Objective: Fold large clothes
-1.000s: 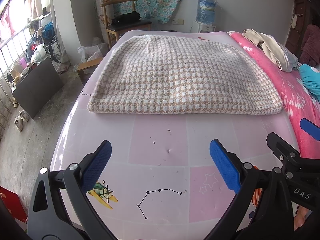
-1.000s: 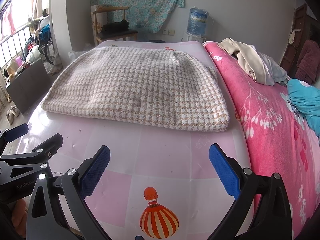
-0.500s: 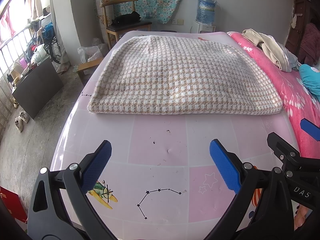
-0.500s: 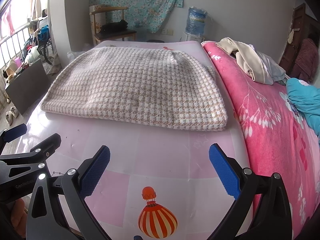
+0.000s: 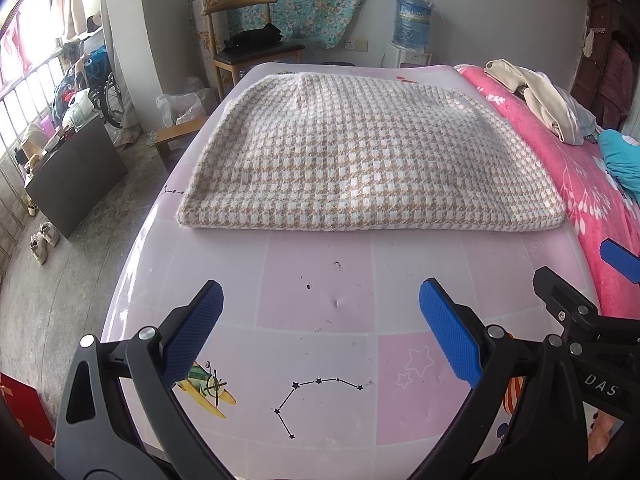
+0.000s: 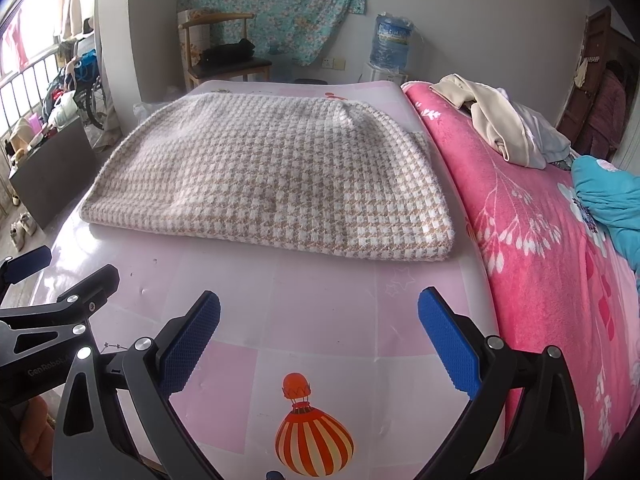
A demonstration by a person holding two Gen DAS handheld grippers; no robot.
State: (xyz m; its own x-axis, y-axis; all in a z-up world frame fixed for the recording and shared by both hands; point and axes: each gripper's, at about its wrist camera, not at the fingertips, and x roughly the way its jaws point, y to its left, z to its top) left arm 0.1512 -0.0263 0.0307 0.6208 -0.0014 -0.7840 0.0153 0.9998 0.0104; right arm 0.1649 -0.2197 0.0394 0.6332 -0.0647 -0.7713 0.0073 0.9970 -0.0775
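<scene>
Both grippers share one build: black plastic arms with triangular cut-outs, silver screw heads at the pivots, and blue cross-hatched pads lining the jaws. The left gripper (image 5: 320, 328) carries pale "GenRobot" lettering; the right gripper (image 6: 319, 330) shows "DAS" at lower right.

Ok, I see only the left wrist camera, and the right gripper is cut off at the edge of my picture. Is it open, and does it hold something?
Observer: The right gripper is open and holds nothing. It is apart from the folded checked garment.
Operator: What is on the mat in front of it?
Observer: A hot-air balloon print on the pink mat, low between its fingers.
Operator: Does the garment lie flat on the far right side?
Observer: Mostly, but there is a small raised wrinkle near its far right corner.
</scene>
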